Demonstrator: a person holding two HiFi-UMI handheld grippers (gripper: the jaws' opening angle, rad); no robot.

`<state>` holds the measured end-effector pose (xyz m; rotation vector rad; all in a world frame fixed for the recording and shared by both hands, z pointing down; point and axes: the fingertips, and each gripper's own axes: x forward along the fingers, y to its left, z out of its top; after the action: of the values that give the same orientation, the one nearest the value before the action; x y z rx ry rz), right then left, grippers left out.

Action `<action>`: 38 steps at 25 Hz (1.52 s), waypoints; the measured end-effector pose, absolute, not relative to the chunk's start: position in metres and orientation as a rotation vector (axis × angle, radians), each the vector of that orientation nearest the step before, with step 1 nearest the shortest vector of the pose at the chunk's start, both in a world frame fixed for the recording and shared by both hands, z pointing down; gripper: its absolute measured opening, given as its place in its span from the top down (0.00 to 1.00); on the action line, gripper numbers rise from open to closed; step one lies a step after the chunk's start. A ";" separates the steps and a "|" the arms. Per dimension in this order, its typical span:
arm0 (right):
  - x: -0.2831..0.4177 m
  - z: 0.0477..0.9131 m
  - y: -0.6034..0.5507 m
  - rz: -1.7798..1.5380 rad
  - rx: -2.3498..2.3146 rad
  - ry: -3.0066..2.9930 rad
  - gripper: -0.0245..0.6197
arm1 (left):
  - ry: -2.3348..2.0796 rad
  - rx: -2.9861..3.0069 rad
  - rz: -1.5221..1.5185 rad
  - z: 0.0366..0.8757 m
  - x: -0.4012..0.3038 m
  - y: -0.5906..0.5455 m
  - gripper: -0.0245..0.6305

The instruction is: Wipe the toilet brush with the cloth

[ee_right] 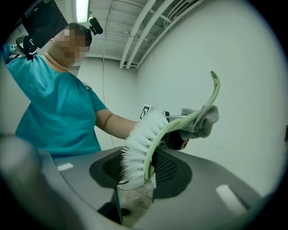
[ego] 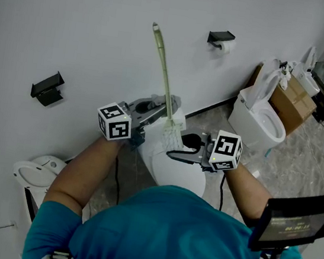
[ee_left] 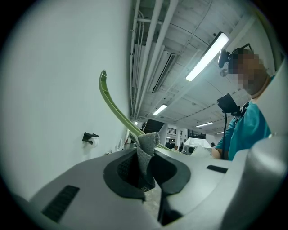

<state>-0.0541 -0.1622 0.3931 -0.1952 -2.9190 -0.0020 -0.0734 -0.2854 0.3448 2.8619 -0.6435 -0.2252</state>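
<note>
The toilet brush [ee_right: 158, 139] has a smooth pale-green plastic handle and stiff white bristles. The cloth [ee_right: 203, 120] is grey and fuzzy — a soft knit. The right gripper [ee_right: 141, 173] has a matt grey plastic shell — its pads [ee_right: 170, 170] dark, ribbed.

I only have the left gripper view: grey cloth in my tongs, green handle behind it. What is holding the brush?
Observer: The right tongs are shut on the toilet brush at its white bristle head, handle upward.
Operator: Does the cloth actually touch the handle?
Observer: Yes. The right gripper view shows the cloth bunched against the green handle, partway between head and tip.
</note>
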 end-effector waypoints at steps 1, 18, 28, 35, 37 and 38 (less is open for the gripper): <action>-0.054 0.394 -0.162 0.000 -0.194 -2.917 0.72 | -0.645 2.859 -0.229 0.345 -0.074 -0.286 0.90; -0.054 0.402 -0.154 -0.016 -0.238 -2.890 0.72 | -0.716 2.842 -0.299 0.324 -0.095 -0.301 0.90; -0.054 0.405 -0.147 -0.053 -0.292 -2.860 0.73 | -0.751 2.839 -0.332 0.310 -0.104 -0.308 0.90; -0.055 0.407 -0.142 -0.071 -0.324 -2.835 0.73 | -0.776 2.838 -0.352 0.302 -0.114 -0.311 0.90; -0.055 0.408 -0.141 -0.074 -0.331 -2.826 0.73 | -0.785 2.835 -0.362 0.299 -0.117 -0.313 0.90; -0.056 0.408 -0.140 -0.078 -0.341 -2.823 0.73 | -0.789 2.833 -0.368 0.298 -0.119 -0.314 0.90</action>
<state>-0.0556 -0.1403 0.4084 -0.3410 -2.8229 -0.0780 -0.1191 -0.3137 0.2977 2.8329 -0.7885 -0.3675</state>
